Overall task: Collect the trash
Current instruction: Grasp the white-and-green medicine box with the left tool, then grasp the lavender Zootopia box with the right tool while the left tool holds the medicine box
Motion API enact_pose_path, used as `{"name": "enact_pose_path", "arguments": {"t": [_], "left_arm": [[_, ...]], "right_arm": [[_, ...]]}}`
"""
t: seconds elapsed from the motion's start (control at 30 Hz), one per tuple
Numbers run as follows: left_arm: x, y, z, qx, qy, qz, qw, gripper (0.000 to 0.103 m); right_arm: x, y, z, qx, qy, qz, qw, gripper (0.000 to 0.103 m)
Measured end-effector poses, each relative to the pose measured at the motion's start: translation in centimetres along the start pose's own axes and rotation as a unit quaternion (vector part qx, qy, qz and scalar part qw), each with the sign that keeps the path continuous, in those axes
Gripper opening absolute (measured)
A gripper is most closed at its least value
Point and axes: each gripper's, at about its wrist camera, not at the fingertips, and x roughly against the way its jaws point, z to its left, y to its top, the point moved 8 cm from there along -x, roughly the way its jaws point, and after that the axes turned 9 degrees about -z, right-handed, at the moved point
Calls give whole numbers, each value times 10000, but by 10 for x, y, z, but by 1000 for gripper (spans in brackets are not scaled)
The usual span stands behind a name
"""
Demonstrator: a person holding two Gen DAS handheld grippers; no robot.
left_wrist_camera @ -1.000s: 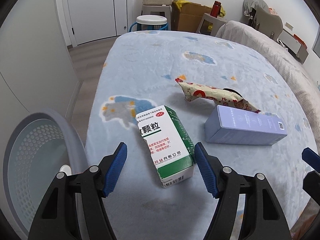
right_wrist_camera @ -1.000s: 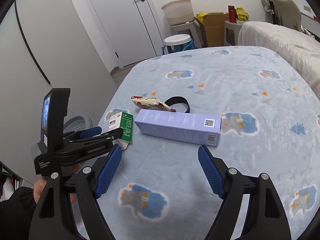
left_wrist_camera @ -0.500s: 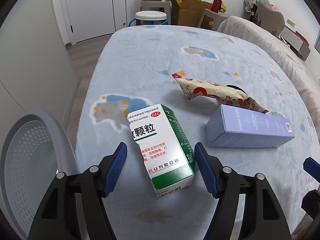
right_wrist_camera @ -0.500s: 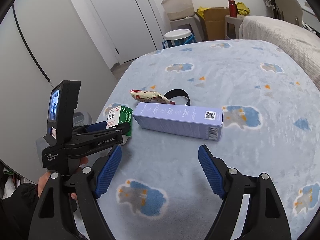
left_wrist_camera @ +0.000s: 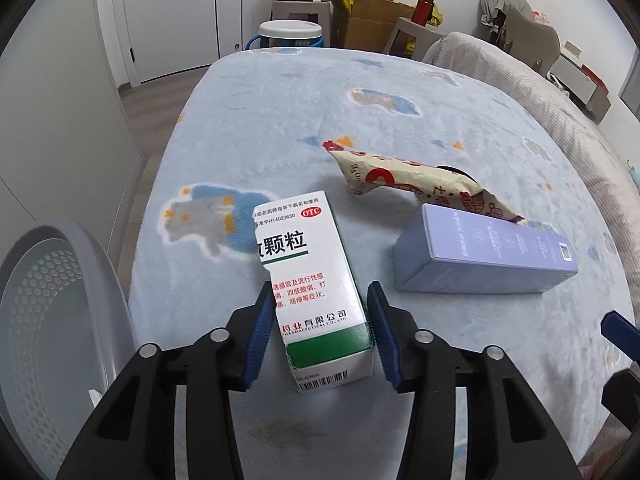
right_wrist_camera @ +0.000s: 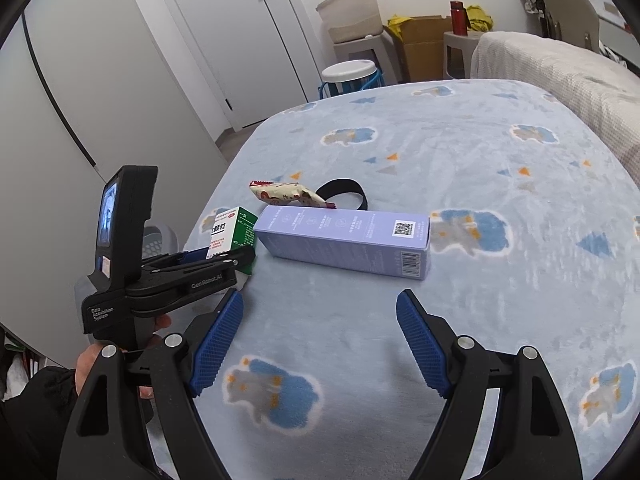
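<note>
A white and green medicine box (left_wrist_camera: 316, 284) lies on the blue blanket; it also shows in the right wrist view (right_wrist_camera: 232, 236). My left gripper (left_wrist_camera: 320, 300) is shut on its near end, blue pads on both sides. A long lilac box (left_wrist_camera: 484, 256) lies to the right, seen too in the right wrist view (right_wrist_camera: 348, 240). A crumpled snack wrapper (left_wrist_camera: 416, 180) lies behind it (right_wrist_camera: 288, 196). My right gripper (right_wrist_camera: 320, 340) is open and empty, a little short of the lilac box.
A grey perforated waste basket (left_wrist_camera: 44, 320) stands by the bed's left edge. A black band (right_wrist_camera: 344, 192) lies behind the wrapper. Stools, boxes and a door are at the far end. A beige cover (left_wrist_camera: 540, 92) runs along the right.
My left gripper has moved forward around the medicine box and closed on it. My right gripper has come slightly nearer the lilac box and stays open.
</note>
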Motion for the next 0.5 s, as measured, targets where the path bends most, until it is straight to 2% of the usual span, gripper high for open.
{"name": "enact_pose_path", "arguments": {"t": [0.27,0.37,0.5], "left_arm": [[11,-3,-1,-36,2,-81,10000,39],[19,-4,1,-106,53,-165,9998,39],[30,-4,3,-220,130,-299,9992,39]], "right_arm": [[-1,0,-17,-60,-172,-25,9998,78],[-3,2,-23,-18,-256,-89,9996,83],[-9,6,-29,101,-260,-72,9996,84]]}}
